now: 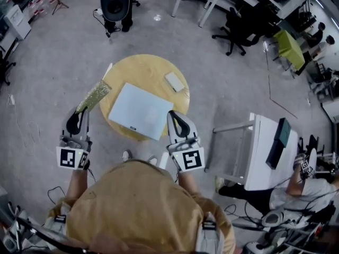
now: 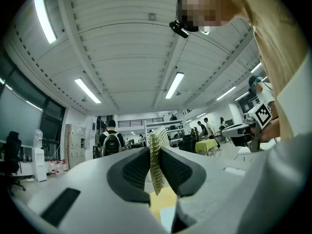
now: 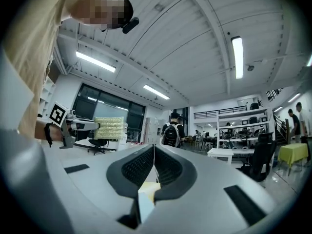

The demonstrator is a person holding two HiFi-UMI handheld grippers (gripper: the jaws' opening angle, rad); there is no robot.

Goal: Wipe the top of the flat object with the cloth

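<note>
A pale flat rectangular object (image 1: 140, 110) lies on a round yellow table (image 1: 143, 67). My left gripper (image 1: 82, 111) is off the table's left edge, raised and shut on a yellow-green textured cloth (image 1: 95, 95) that sticks up past the jaws. In the left gripper view the cloth (image 2: 156, 162) is pinched between the dark pads (image 2: 134, 172). My right gripper (image 1: 172, 114) is at the flat object's near right corner, shut with nothing in it (image 3: 154, 152). The right gripper view shows the cloth (image 3: 108, 128) held up at the left.
A small white pad (image 1: 174, 81) lies on the table's far right. A white table (image 1: 259, 157) stands to the right, with a seated person (image 1: 296, 194) beyond it. An office chair (image 1: 238, 25) and a black device (image 1: 115, 1) stand farther off.
</note>
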